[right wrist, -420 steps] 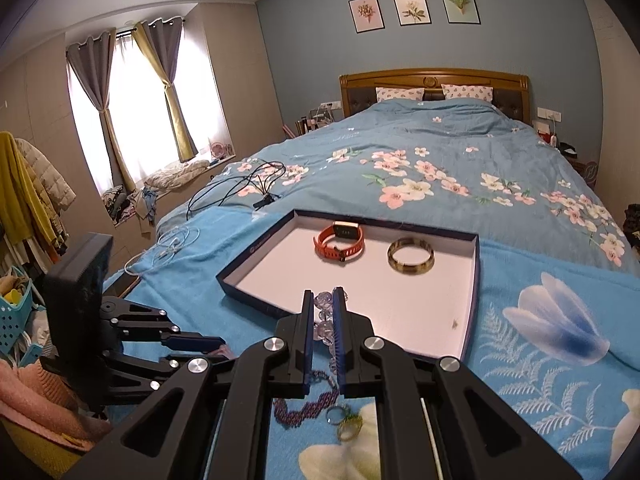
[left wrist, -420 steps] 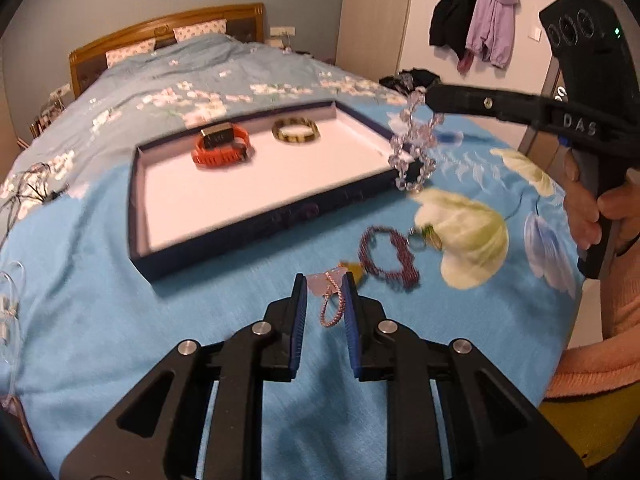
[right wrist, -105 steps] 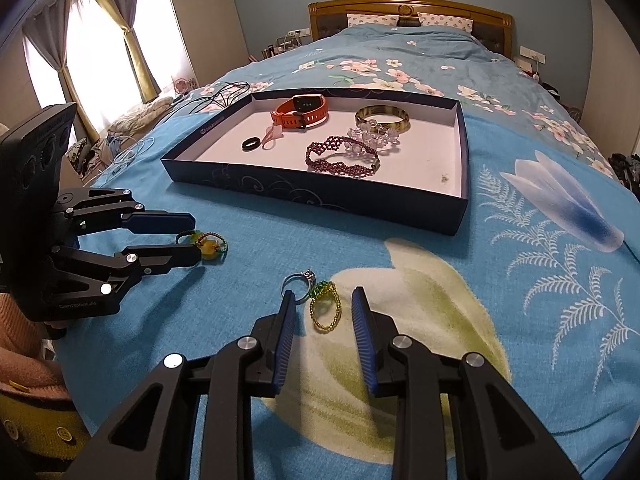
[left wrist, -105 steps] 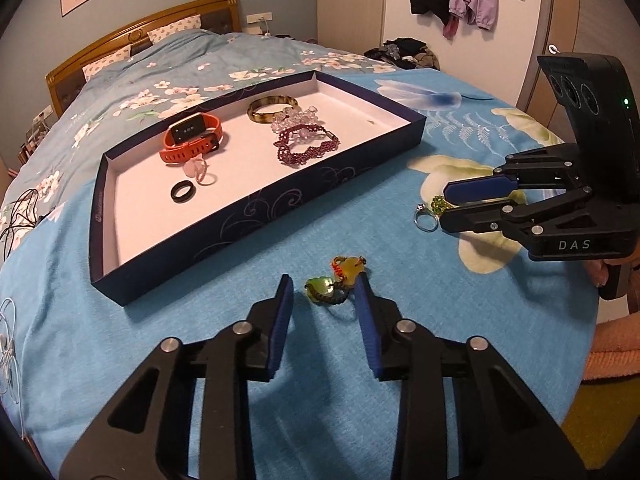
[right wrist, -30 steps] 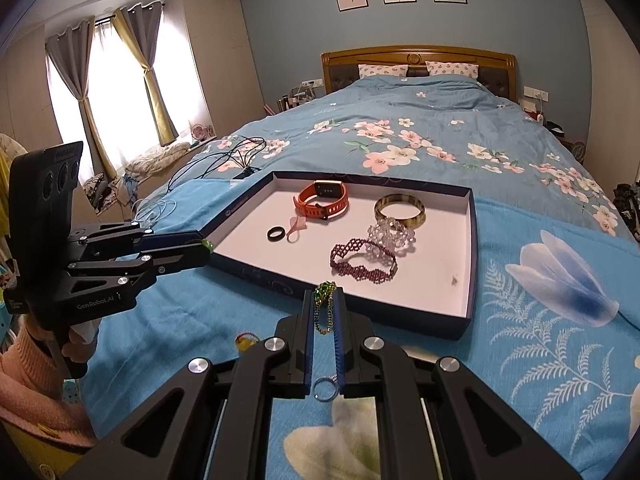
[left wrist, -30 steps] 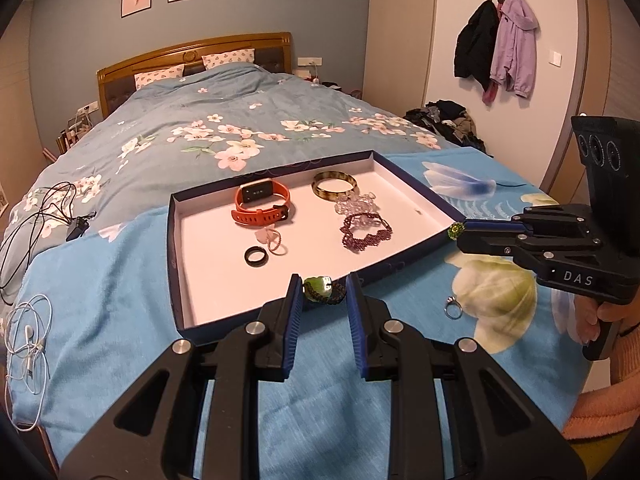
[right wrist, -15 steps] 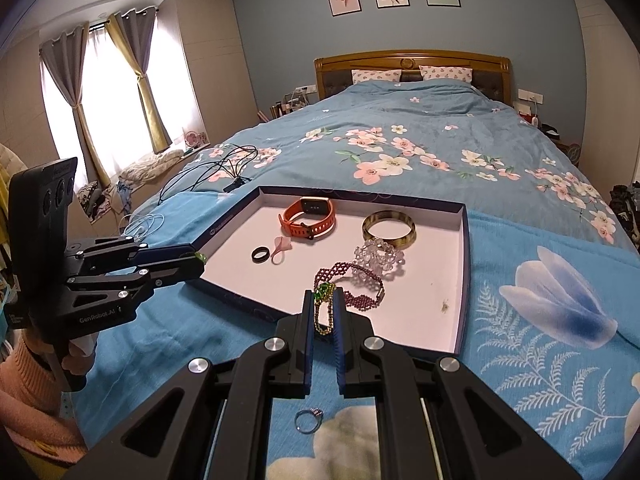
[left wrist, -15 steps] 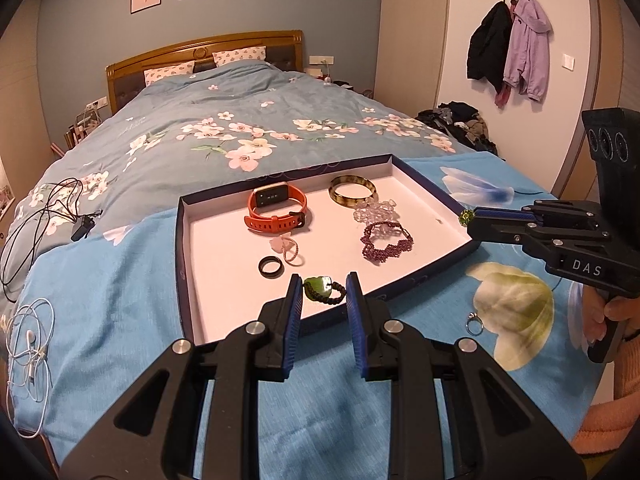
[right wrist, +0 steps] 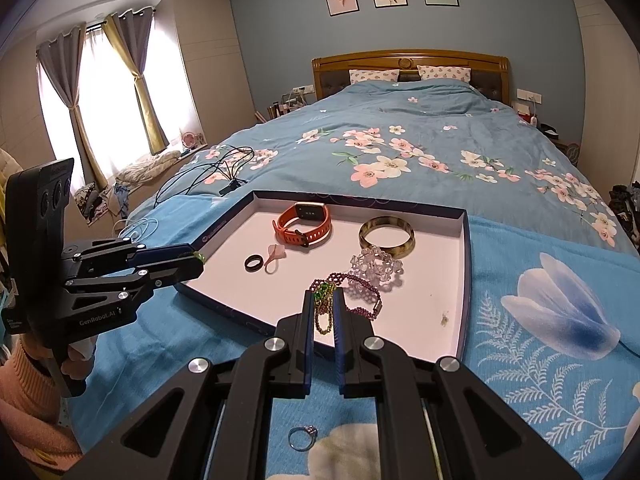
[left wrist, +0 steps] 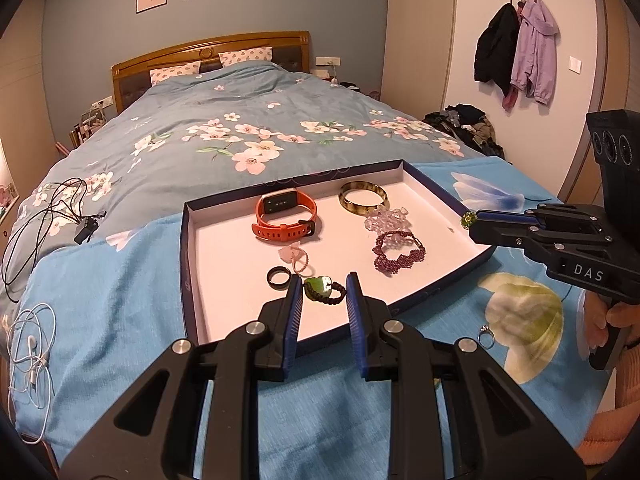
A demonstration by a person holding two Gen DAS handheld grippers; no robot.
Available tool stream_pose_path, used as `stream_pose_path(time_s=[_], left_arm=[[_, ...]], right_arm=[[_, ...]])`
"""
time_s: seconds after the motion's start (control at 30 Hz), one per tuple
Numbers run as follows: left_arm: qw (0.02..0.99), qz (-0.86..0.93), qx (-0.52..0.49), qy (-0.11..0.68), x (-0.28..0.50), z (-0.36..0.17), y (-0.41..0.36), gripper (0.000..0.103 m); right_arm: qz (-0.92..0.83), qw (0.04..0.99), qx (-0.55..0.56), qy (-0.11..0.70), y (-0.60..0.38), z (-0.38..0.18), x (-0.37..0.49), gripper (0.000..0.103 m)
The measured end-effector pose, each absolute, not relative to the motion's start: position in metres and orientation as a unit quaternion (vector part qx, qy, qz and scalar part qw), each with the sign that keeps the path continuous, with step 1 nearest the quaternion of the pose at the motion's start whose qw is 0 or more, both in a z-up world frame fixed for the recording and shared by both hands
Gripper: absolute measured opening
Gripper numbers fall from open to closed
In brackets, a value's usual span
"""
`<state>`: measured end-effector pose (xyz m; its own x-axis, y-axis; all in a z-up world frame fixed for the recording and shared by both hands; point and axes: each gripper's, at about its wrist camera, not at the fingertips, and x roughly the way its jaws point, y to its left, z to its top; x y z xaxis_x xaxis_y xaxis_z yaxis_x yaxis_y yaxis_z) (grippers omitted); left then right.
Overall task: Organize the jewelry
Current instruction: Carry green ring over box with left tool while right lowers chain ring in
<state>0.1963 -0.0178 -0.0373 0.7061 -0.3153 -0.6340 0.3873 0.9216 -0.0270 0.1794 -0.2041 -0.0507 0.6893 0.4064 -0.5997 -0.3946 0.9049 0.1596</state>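
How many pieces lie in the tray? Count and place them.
6: orange watch and bangle at the back, crystal bracelet and purple bracelet on the right, black ring and pink ring nearer the front.

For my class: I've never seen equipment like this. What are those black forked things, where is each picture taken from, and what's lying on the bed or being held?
There is no robot here. A person holds a black two-finger tool in each hand, each with a wide-angle camera looking along its fingers, so each picture shows one tool from behind and the other from the side.

On the blue floral bedspread sits a shallow dark-blue tray. Inside it lie an orange smartwatch, a mottled brown bangle, a clear crystal bracelet, a purple beaded bracelet, a black ring and a pink ring.

The left hand-held gripper pinches a green-stone cord bracelet. The right hand-held gripper pinches a gold-and-green bead chain. A silver ring remains on the bedspread, outside the tray.
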Motion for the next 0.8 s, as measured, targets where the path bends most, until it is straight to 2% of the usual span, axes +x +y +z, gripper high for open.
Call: stream_pose_path(time_s=[0.8], left_arm=[[0.921,-0.169,0.056,0.347,0.225,-0.047,-0.022,0.022]], right_arm=[[0.209,0.914,0.006,0.347,-0.200,-0.064,0.208,0.007]])
